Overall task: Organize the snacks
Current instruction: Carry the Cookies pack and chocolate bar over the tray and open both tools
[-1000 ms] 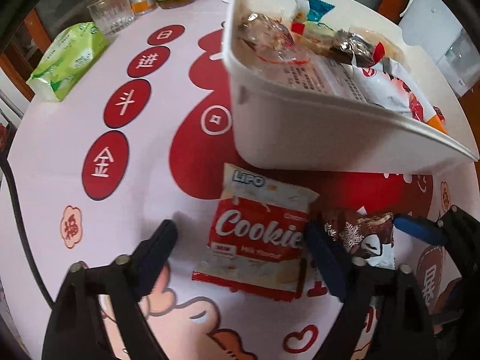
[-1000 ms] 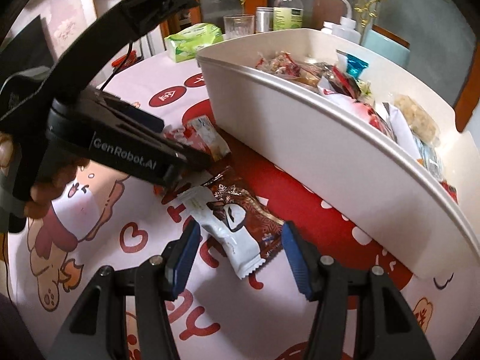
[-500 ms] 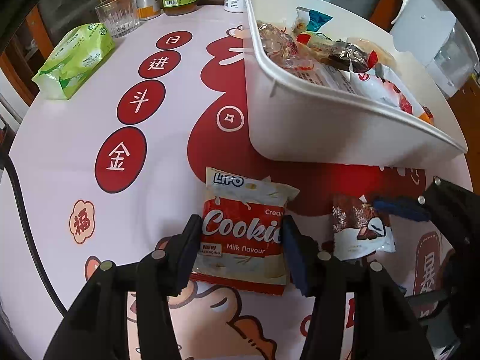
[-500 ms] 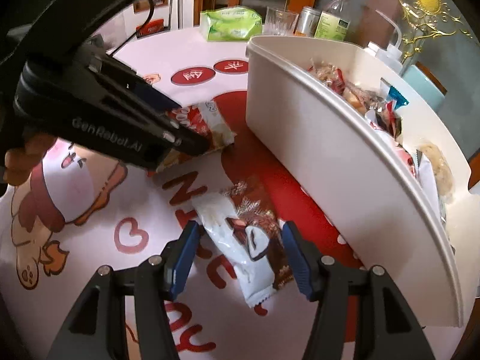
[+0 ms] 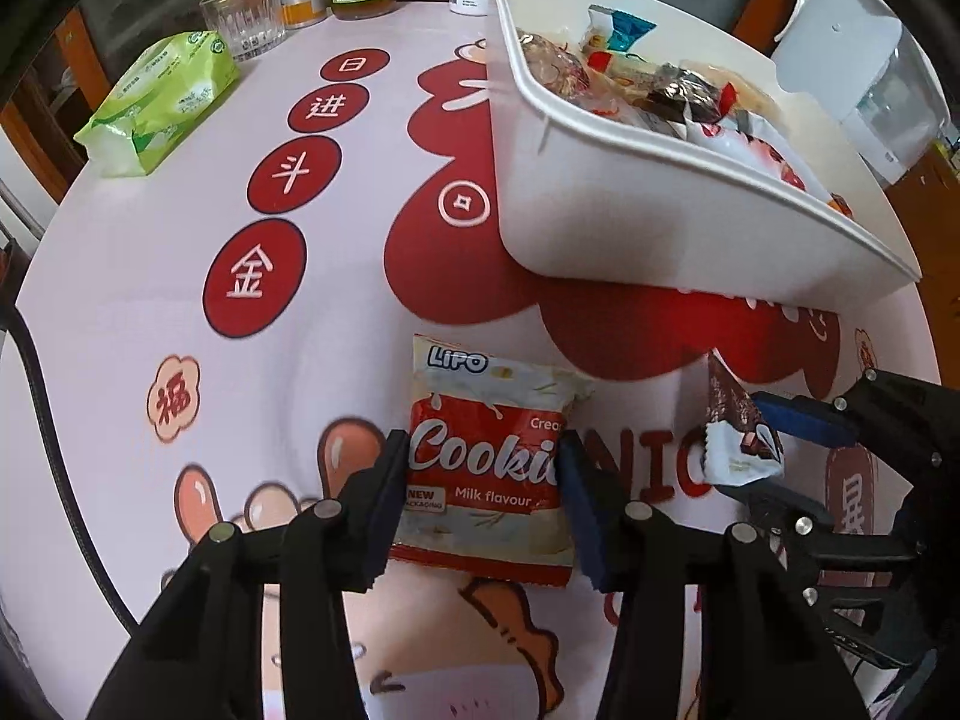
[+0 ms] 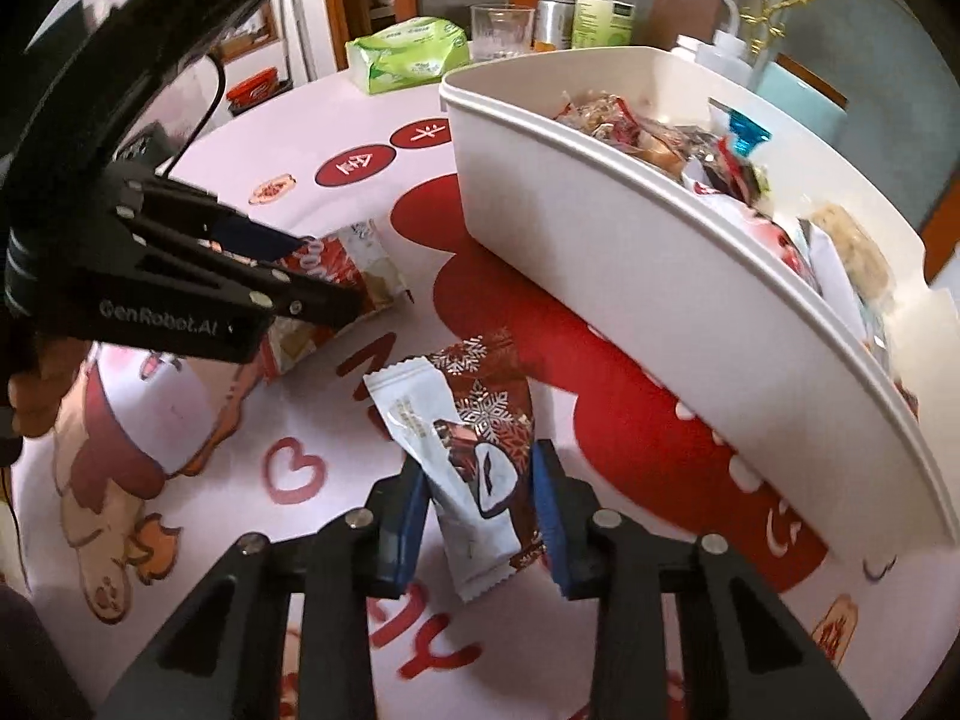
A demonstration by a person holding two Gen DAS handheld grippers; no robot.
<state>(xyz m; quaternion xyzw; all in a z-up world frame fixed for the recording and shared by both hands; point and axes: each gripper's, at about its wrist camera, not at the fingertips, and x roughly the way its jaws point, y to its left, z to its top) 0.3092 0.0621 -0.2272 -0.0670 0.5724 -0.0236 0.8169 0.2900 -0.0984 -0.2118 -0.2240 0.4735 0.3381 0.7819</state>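
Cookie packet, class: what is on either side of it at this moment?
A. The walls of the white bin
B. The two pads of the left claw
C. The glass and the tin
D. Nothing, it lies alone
B: the left claw has a pad against each side edge of the cookie packet, which lies on the table in front of the white bin.

A glossy, crinkled cookie packet (image 5: 489, 462) and shiny foil-like chocolate wrapper (image 6: 474, 450) are seen on a smooth printed tablecloth (image 5: 180, 276), beside a matt white plastic bin (image 5: 630, 216) and a clear ribbed glass (image 5: 243, 15).
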